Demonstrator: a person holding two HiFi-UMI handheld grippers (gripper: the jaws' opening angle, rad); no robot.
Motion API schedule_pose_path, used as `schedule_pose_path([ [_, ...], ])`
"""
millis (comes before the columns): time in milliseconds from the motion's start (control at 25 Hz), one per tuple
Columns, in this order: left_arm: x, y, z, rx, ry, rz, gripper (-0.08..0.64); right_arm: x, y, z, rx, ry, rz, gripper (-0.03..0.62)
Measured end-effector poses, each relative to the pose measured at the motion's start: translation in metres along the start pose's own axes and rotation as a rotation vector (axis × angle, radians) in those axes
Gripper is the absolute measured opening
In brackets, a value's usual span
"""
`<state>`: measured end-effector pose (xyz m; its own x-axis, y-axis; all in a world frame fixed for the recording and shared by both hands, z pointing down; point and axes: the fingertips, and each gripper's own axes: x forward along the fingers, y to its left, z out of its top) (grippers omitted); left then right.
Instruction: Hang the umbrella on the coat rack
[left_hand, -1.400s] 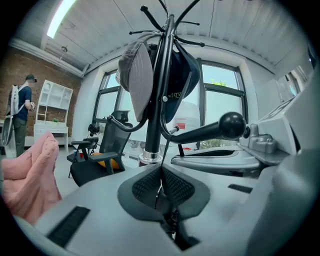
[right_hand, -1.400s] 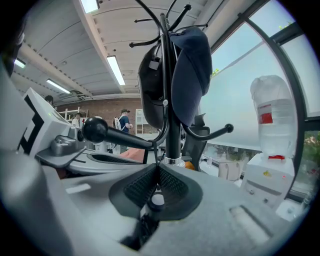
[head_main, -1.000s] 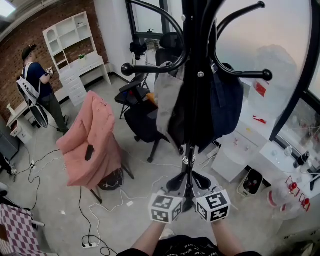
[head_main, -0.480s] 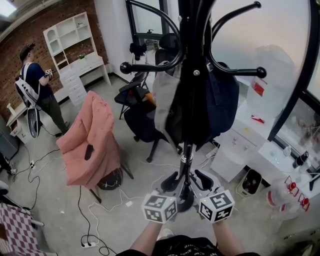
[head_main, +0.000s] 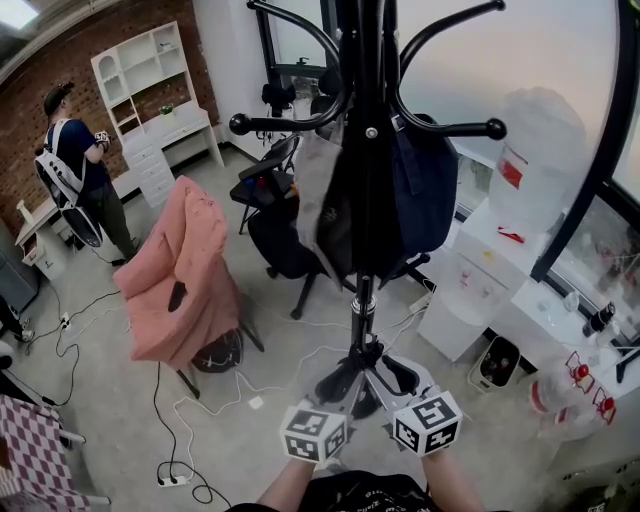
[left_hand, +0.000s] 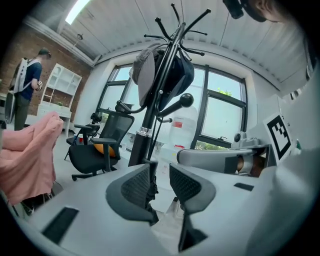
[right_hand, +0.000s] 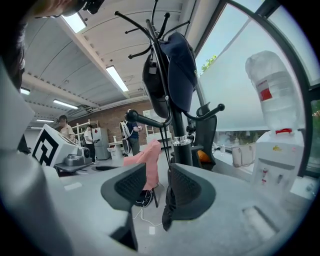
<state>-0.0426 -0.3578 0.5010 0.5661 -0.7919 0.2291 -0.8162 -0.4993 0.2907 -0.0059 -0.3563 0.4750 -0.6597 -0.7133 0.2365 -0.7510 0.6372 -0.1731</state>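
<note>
The black folded umbrella (right_hand: 167, 212), as I judge it, hangs by a thin strap (right_hand: 163, 160) from a low hook (right_hand: 150, 121) of the coat rack (head_main: 360, 150). It is just beside the right tool (right_hand: 157, 173), whose jaws are opening; the jaws of the left tool (left_hand: 160, 170) are apart too. Both should retreat straight so nothing catches the strap, and floor cables (head_main: 158, 410) and a pink-draped chair (head_main: 185, 270) stand at the left of the head view.

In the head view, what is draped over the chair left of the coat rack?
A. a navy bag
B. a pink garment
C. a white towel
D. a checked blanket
B: a pink garment lies draped there, left of the coat rack.
</note>
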Motion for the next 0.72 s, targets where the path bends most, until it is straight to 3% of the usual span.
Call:
schedule_pose_path([
  [120, -0.011, -0.012, -0.016, 0.005, 0.000, 0.008, 0.112, -0.014, 0.004, -0.019, 0.006, 0.026, -0.012, 0.148],
  [400, -0.035, -0.039, -0.057, -0.007, 0.029, 0.051, 0.078, -0.045, 0.020, -0.061, 0.020, 0.088, 0.002, 0.010],
  [720, -0.060, -0.073, -0.105, -0.046, 0.082, 0.060, 0.025, -0.078, 0.036, -0.095, -0.029, 0.105, 0.006, 0.005],
])
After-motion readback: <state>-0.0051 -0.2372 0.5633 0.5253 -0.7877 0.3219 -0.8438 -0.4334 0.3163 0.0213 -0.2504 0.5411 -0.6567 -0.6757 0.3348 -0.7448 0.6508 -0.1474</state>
